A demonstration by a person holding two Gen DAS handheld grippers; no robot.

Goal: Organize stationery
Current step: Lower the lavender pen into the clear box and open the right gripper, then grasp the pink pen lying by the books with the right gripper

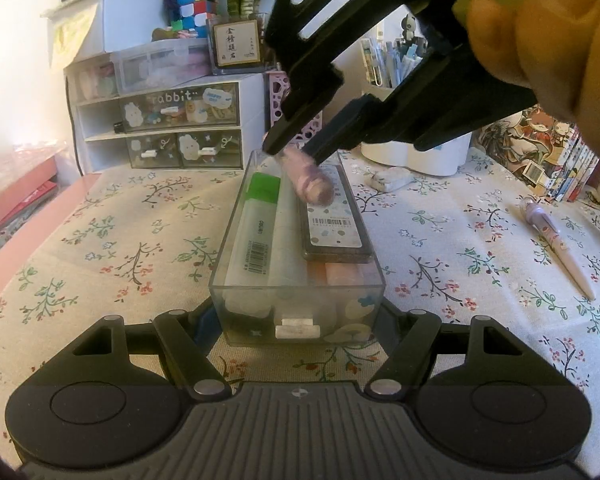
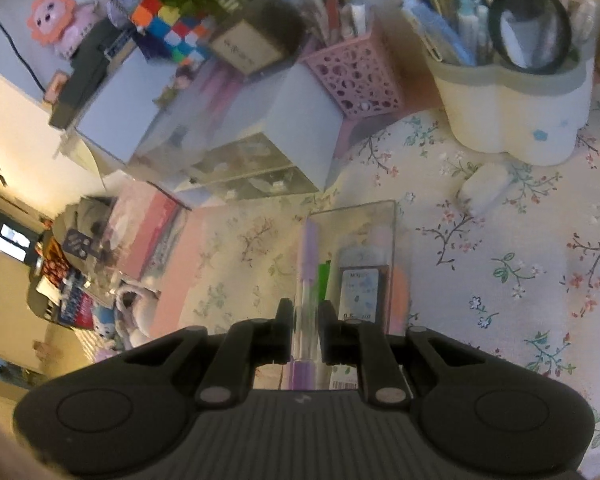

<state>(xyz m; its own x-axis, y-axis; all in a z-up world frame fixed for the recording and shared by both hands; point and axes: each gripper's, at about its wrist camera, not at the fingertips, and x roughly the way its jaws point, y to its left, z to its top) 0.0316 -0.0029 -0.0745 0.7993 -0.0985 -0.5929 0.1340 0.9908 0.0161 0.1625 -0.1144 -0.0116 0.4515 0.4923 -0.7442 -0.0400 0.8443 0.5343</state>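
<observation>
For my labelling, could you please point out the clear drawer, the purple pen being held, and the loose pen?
clear drawer (image 1: 296, 300): left wrist view, front wall.
purple pen (image 2: 309, 248): right wrist view, upper barrel.
loose pen (image 1: 556, 244): left wrist view, mid barrel.

clear box (image 1: 296, 276) mid-cloth, drawer unit (image 1: 160, 128) behind-left, pen holder (image 1: 416, 152) behind-right, loose pen (image 1: 556, 244) right

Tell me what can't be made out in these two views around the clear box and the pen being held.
- Purple pen: blurred in the left wrist view; its upper part is hidden by the right gripper.
- Left gripper: its fingertips are hidden behind the clear box, so contact can't be judged.
- Items at the box bottom: hidden under the green-capped tube and dark case.
- Pen holder contents: blurred in the right wrist view.
</observation>
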